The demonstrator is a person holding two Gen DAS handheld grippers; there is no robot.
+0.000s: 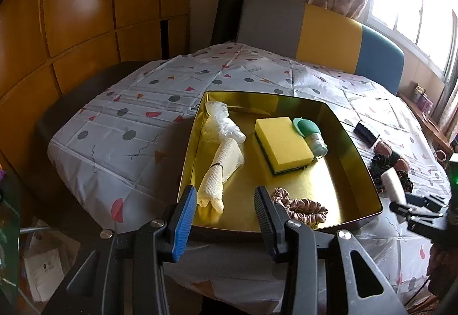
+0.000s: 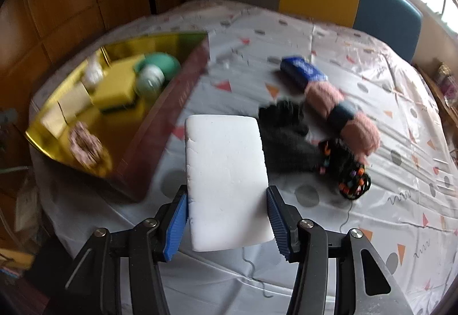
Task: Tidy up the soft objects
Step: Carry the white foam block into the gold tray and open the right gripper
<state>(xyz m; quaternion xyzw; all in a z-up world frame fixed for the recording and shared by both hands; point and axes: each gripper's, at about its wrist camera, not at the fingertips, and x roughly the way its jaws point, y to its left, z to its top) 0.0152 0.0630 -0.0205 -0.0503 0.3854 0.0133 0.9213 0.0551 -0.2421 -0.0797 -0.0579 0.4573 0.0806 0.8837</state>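
Bare floor lay in the gold tray (image 1: 347,143) right of the yellow sponge (image 1: 283,144); black glove (image 2: 286,140) and pink yarn (image 2: 340,112) crowded the cloth beside it.

Glossy gold metal tray (image 1: 355,143), porous yellow sponge (image 1: 283,140), matt white foam block (image 2: 226,172).

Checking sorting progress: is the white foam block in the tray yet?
Out. The right tool holds the white foam block above the tablecloth, beside the tray.

Table (image 1: 114,149) — tray (image 1: 355,149), glove (image 2: 286,137), yarn (image 2: 343,114).
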